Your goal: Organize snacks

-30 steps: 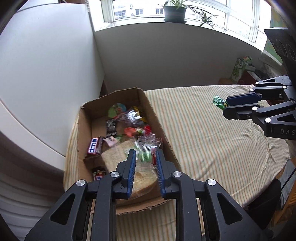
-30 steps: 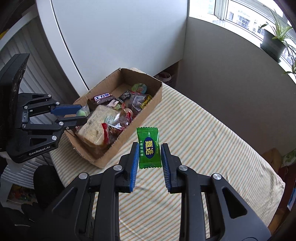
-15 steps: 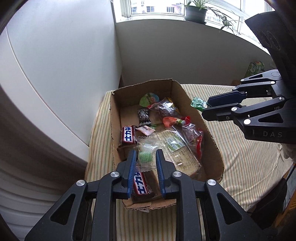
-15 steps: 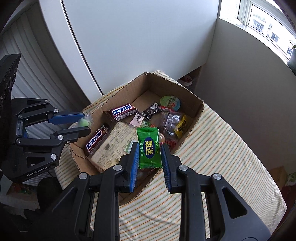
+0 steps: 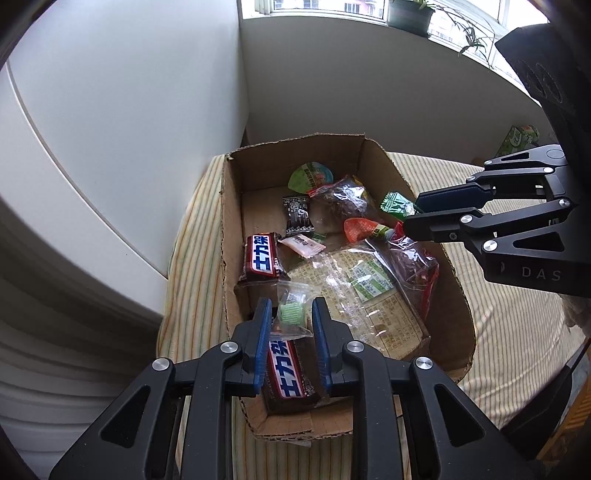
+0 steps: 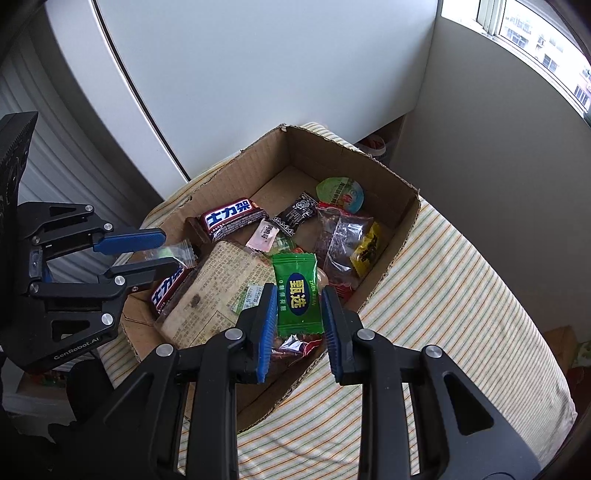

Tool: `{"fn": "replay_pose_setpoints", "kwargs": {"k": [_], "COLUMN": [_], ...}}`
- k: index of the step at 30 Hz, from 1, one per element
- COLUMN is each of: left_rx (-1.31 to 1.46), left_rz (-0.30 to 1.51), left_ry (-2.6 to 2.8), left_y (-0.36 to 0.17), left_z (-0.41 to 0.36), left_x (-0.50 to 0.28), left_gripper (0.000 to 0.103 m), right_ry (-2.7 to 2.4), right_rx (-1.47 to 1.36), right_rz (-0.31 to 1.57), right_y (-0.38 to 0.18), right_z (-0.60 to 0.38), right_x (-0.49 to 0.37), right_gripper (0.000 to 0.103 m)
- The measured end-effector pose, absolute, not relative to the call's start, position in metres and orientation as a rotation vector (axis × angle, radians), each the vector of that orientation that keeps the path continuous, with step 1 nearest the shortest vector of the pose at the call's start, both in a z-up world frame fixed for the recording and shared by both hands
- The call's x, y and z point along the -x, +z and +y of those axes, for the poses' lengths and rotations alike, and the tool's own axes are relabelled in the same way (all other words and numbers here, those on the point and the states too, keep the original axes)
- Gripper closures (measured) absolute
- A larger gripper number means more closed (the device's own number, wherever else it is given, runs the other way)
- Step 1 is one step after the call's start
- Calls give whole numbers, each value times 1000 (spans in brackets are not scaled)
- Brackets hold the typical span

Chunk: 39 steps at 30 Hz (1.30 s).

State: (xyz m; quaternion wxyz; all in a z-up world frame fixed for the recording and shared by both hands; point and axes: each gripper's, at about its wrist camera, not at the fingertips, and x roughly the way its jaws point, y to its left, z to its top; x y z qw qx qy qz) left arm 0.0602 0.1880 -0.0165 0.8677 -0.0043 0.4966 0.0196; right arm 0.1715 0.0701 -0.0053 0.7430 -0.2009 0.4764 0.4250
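Note:
An open cardboard box (image 5: 373, 155) (image 6: 347, 151) on the striped table holds several snacks: chocolate bars (image 5: 263, 256), a flat cracker pack (image 5: 373, 295) and small wrapped sweets. My left gripper (image 5: 290, 314) is shut on a clear bag with a green candy (image 5: 291, 312), held over the box's near-left corner; it shows in the right wrist view (image 6: 162, 256). My right gripper (image 6: 299, 299) is shut on a green candy packet (image 6: 297, 291), held over the box's right side; it shows in the left wrist view (image 5: 410, 216) with the packet (image 5: 395, 205).
A white curved cabinet (image 5: 110, 129) stands close behind the box's left side. A grey wall and a window sill with a potted plant (image 5: 408, 13) are beyond. The striped tablecloth (image 6: 461, 295) stretches to the right of the box.
Both grippers have moved over the box with their candies still held. The right gripper came from above the open tablecloth to the box's right side.

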Motion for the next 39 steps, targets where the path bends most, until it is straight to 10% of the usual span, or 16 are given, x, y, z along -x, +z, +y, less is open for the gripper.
{"fn": "replay_pose_setpoints", "kwargs": {"k": [5, 7, 12, 16, 39], "left_rx": [14, 14, 15, 18, 27], "left_rz": [1042, 1042, 1039, 1025, 831], "left_ry": [55, 61, 63, 63, 129], "left_y": [-17, -16, -13, -10, 26], "left_z": [190, 190, 189, 188, 169], "left_x": [-60, -59, -57, -55, 8], "left_gripper": [80, 80, 79, 53, 43], "right_ry": [930, 921, 926, 924, 797], "right_rx": [449, 448, 445, 447, 306], "right_rz": [1039, 1019, 1011, 1002, 824], "right_y": [-4, -1, 4, 7, 43], "right_z": [72, 71, 68, 63, -11], "right_x": [-169, -167, -164, -159, -99], "right_gripper": [72, 46, 44, 28, 18]}}
